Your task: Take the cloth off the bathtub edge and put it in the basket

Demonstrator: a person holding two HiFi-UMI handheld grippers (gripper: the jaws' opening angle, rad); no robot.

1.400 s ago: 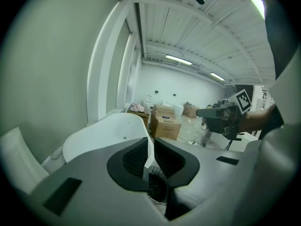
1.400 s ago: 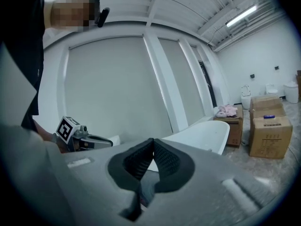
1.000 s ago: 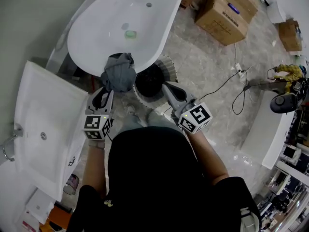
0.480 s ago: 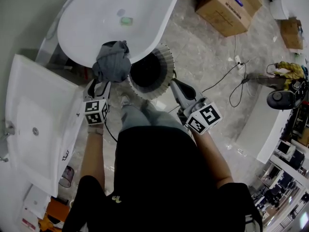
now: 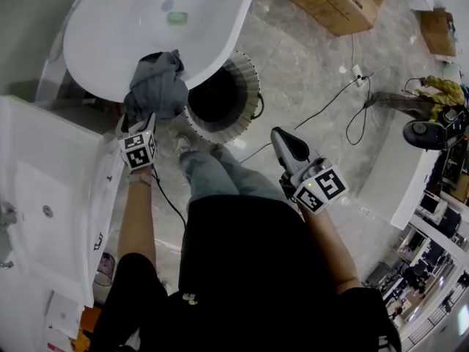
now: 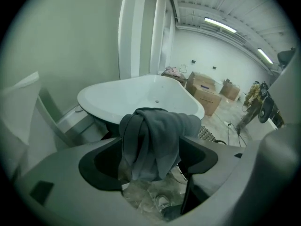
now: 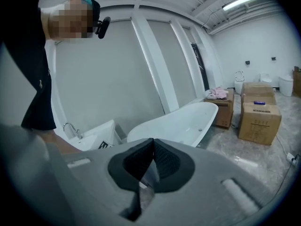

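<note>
A grey cloth point(image 5: 155, 86) hangs bunched over the near edge of the white bathtub point(image 5: 132, 28). My left gripper point(image 5: 137, 127) is right below it. In the left gripper view the cloth point(image 6: 157, 135) hangs down between the jaws of the left gripper point(image 6: 153, 152), which are opening wide, and the pads do not press on it. The round dark basket point(image 5: 220, 97) with a ribbed pale rim stands on the floor right of the cloth. My right gripper point(image 5: 280, 136) is held off to the right of the basket; its jaws point(image 7: 153, 145) are shut on nothing.
A white washbasin unit point(image 5: 51, 196) stands at the left beside the tub. Cardboard boxes point(image 5: 333, 2) sit at the far right of the tub. Cables point(image 5: 344, 123) trail over the marble floor. A small green thing point(image 5: 176, 17) lies in the tub. The person's legs stand below the basket.
The left gripper has moved up under the cloth and its jaws have spread. The right gripper has drawn back, away from the basket to the right.
</note>
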